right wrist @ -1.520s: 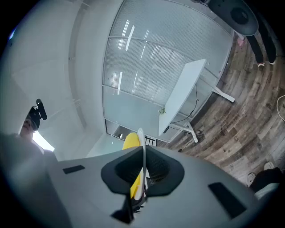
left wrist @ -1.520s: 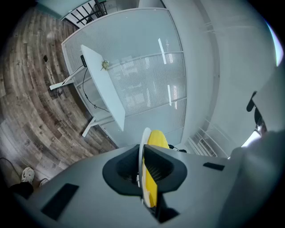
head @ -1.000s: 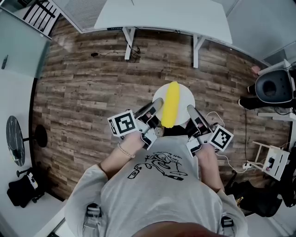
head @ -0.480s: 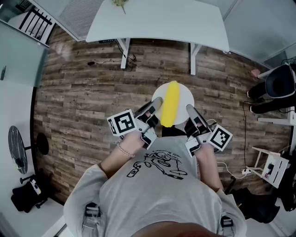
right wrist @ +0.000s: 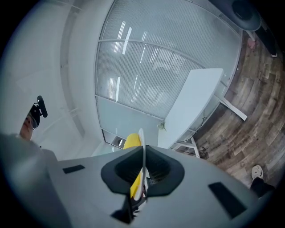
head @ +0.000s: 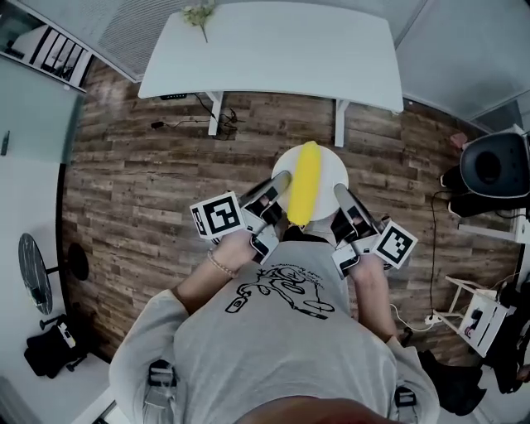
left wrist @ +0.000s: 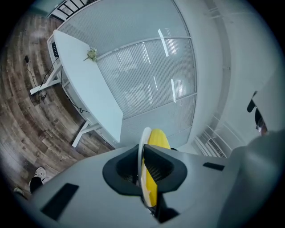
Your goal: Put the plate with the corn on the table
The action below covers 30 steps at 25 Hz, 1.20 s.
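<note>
A white plate (head: 330, 170) with a yellow corn cob (head: 305, 182) lying on it is held level in front of the person, above the wooden floor. My left gripper (head: 281, 181) is shut on the plate's left rim and my right gripper (head: 340, 194) is shut on its right rim. In the left gripper view the plate's edge (left wrist: 142, 147) stands between the jaws with the corn (left wrist: 156, 139) beside it. The right gripper view shows the plate rim (right wrist: 142, 153) pinched and the corn (right wrist: 132, 141) behind it. The white table (head: 273, 45) stands ahead, apart from the plate.
A small plant sprig (head: 199, 13) lies on the table's far left corner. Cables (head: 186, 112) trail on the floor under the table. A black chair (head: 493, 170) stands at the right, a fan (head: 33, 265) at the left, and a stool (head: 468, 310) at the lower right.
The table has come closer and more of its top is in view. Both grippers keep the same hold on the plate, and the corn has not shifted.
</note>
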Each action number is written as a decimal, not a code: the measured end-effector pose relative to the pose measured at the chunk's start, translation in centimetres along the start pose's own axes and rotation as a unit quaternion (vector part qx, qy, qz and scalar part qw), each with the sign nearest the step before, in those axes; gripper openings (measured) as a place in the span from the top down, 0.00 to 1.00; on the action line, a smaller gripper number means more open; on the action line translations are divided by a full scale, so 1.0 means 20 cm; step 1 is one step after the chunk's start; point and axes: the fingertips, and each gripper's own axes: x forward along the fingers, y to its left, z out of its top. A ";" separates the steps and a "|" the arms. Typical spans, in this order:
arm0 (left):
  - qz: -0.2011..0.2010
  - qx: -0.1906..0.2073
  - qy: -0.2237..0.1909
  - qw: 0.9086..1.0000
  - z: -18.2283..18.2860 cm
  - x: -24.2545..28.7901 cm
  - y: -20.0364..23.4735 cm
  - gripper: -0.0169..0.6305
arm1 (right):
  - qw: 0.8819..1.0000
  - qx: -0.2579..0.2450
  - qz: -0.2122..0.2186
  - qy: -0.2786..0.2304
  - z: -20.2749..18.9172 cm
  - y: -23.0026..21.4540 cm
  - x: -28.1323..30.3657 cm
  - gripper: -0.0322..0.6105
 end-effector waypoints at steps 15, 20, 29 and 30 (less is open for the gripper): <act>0.000 -0.005 -0.010 1.000 0.17 0.35 0.04 0.92 | 1.000 -0.007 -0.002 0.018 0.34 -0.14 0.17 0.92; -0.005 -0.004 -0.014 1.000 0.31 0.42 0.07 0.92 | 1.000 -0.008 0.002 0.019 0.42 -0.16 0.31 0.92; 0.006 -0.005 -0.009 1.000 0.79 0.69 0.25 0.92 | 1.000 -0.007 -0.008 0.026 0.71 -0.26 0.81 0.92; 0.003 -0.004 -0.009 1.000 0.84 0.72 0.27 0.92 | 1.000 -0.008 -0.009 0.026 0.74 -0.27 0.86 0.92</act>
